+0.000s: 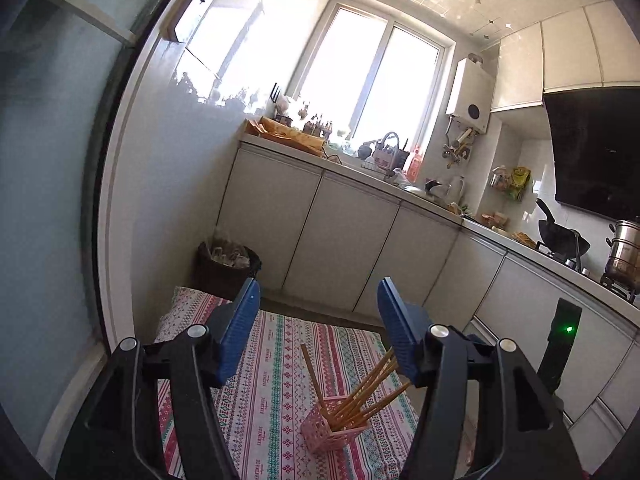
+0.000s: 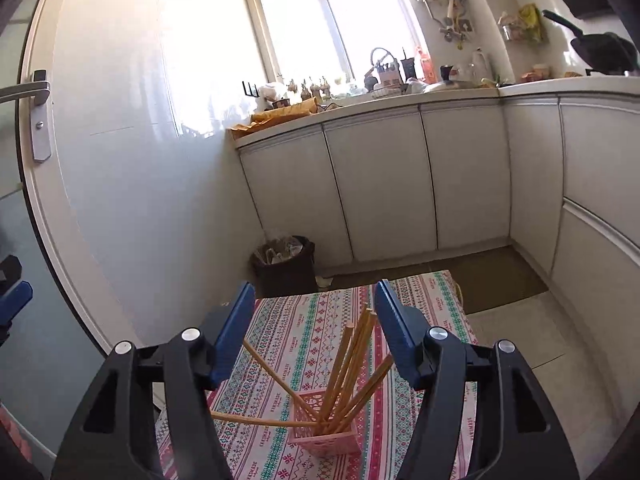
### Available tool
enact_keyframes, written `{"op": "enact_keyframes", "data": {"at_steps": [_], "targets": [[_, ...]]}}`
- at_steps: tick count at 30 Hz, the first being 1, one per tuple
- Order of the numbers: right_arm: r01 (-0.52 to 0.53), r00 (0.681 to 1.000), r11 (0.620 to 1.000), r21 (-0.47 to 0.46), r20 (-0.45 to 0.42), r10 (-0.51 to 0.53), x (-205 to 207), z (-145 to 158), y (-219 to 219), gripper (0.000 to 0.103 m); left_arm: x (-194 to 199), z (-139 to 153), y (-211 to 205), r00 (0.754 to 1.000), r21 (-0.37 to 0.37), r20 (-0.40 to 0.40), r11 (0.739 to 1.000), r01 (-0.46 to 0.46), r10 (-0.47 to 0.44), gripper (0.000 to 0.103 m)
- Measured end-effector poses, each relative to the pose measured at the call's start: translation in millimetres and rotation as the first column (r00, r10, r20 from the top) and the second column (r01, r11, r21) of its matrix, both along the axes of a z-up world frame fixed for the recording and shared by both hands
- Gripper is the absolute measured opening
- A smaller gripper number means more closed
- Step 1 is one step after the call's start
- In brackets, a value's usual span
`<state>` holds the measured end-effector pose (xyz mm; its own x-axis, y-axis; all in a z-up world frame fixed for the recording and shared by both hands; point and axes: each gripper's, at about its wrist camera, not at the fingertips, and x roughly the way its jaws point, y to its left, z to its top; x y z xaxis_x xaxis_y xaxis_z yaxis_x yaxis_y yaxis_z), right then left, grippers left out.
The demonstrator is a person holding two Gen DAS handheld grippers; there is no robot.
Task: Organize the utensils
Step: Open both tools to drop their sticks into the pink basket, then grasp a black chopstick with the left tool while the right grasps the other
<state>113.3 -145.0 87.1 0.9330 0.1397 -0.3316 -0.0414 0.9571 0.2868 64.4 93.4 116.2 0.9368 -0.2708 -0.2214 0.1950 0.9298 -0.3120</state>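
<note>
Hovering above a small table covered with a striped, patterned cloth in pink, green and white [image 2: 304,332], both grippers point down and forward at the same thing: a pink latticed plastic utensil basket [image 2: 326,436] standing on the cloth with a bundle of long tan wooden chopsticks [image 2: 352,364] fanned out of its open top. The right gripper [image 2: 314,304] has its blue-padded jaws spread wide and empty, and the basket sits almost squarely below the gap between them, so this hand looks the nearer and better lined up of the two. The left gripper [image 1: 318,300] is likewise released and holds nothing; from its view the basket [image 1: 334,426] lies below and toward its right finger, with the chopsticks [image 1: 368,390] leaning up toward that pad. The sticks' long axes run mostly upward, splayed apart, but one lies nearly flat, jutting out toward the right gripper's left finger, and another tilts steeply the same way. Closing on any single stick would, I judge, call for jaws set across its length, and the fan leaves little room between neighbours. No loose utensil shows on the cloth, so the sorting looks close to done. The table's far edge is near the basket, with bare floor, a dark waste bin [image 2: 286,262] and white cabinet doors [image 2: 380,184] beyond, leaving open room above and ahead.
</note>
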Motion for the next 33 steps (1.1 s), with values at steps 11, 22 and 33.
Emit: {"op": "enact_keyframes", "data": {"at_steps": [11, 22, 33], "targets": [[0.053, 0.999, 0.998, -0.023, 0.000, -0.053, -55.3, 2.4, -14.9, 0.093, 6.5, -20.0, -37.1, 0.997, 0.078, -0.071, 0.996, 0.042, -0.037, 0.091], [0.119, 0.988, 0.992, -0.045, -0.097, -0.123, -102.0, -36.1, -39.8, 0.096, 4.6, -57.9, -87.6, 0.950, 0.269, -0.244, 0.927, 0.260, -0.196, 0.096], [0.300, 0.778, 0.930, 0.212, -0.618, -0.110, -139.2, -192.3, -126.3, 0.096, 7.6, -224.2, -177.9, 0.680, 0.496, -0.698, 0.533, 0.685, -0.225, 0.080]]}}
